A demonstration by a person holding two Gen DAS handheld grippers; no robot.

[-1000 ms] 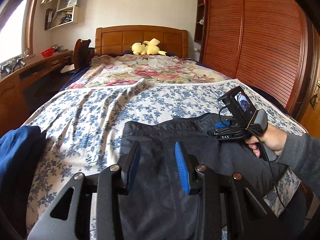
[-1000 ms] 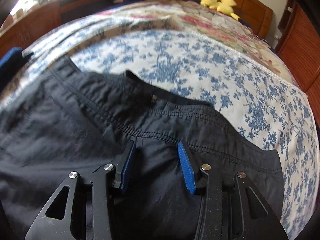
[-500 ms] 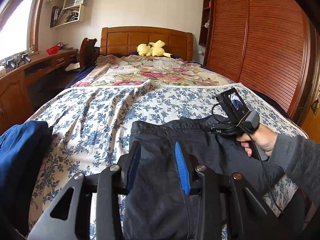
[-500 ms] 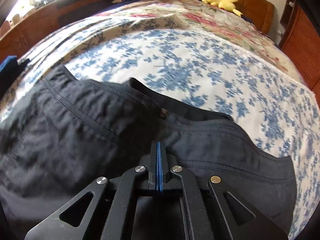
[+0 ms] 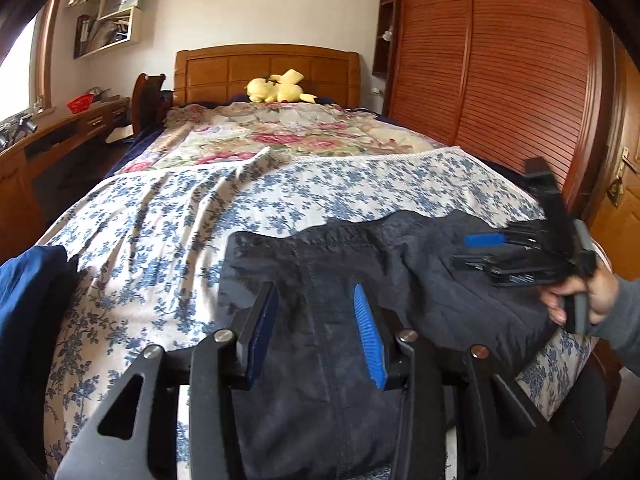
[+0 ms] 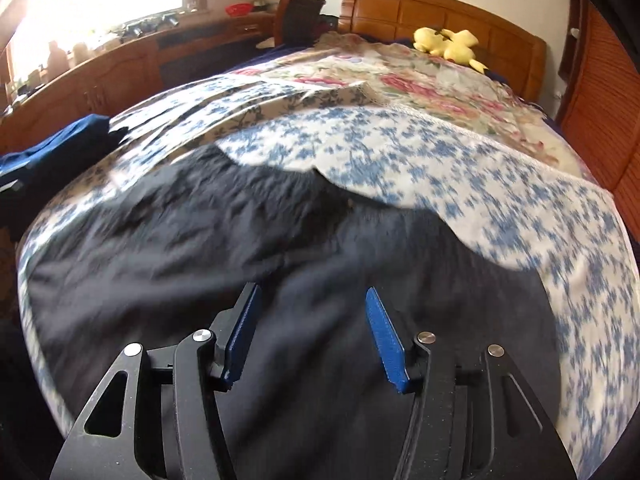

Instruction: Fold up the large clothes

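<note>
Hovering over dark trousers [image 5: 340, 280] spread on the near end of the blue-flowered bedspread [image 5: 168, 216], the left gripper [image 5: 316, 324] has just widened slightly, empty. The right gripper [image 6: 314, 336], to its right, has just sprung apart, pinching nothing. A yellow plush [image 5: 280, 88] lies far off.

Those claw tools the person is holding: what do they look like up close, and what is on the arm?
Each claw is matte black with triangular cut-outs, silver rivets at the joints and two flat fingers faced with ribbed blue pads. The right claw is built the same. The right hand wears a grey sleeve.
</note>
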